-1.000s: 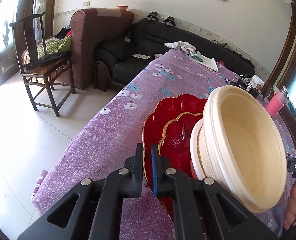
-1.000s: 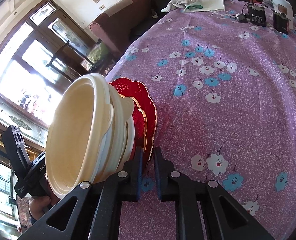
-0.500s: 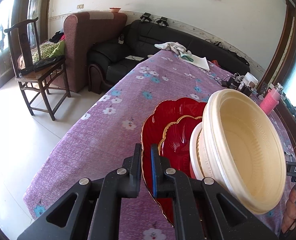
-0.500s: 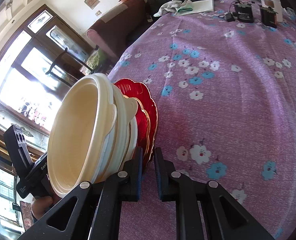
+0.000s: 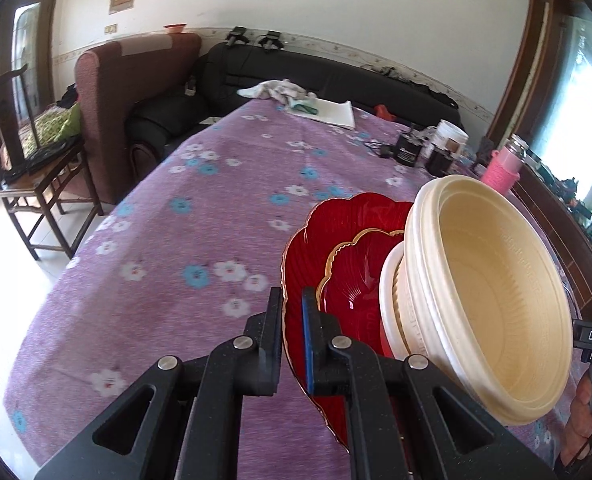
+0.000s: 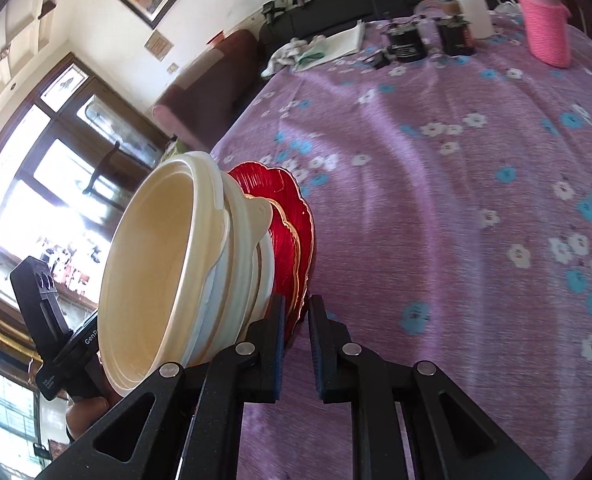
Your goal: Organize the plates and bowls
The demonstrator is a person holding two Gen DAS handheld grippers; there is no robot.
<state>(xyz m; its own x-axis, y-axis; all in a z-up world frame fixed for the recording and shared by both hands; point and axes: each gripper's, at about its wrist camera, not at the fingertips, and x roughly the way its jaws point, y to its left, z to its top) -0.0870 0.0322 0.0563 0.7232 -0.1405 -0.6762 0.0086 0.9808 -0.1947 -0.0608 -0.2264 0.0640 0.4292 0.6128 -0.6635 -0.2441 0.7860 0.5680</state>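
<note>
Left tool (image 5: pixel 292 312) and right tool (image 6: pixel 296 320) each pinch an opposite rim of the large red plate (image 5: pixel 315 240), carrying it clear above the purple flowered bench (image 5: pixel 200 240). On it rest a smaller gold-edged red plate (image 5: pixel 355 280) and nested cream bowls (image 5: pixel 491 296). The glossy plates look stiff, slippery and probably breakable, the bowls light and free to slide; judged best held by the bottom plate's rim, kept level.
</note>
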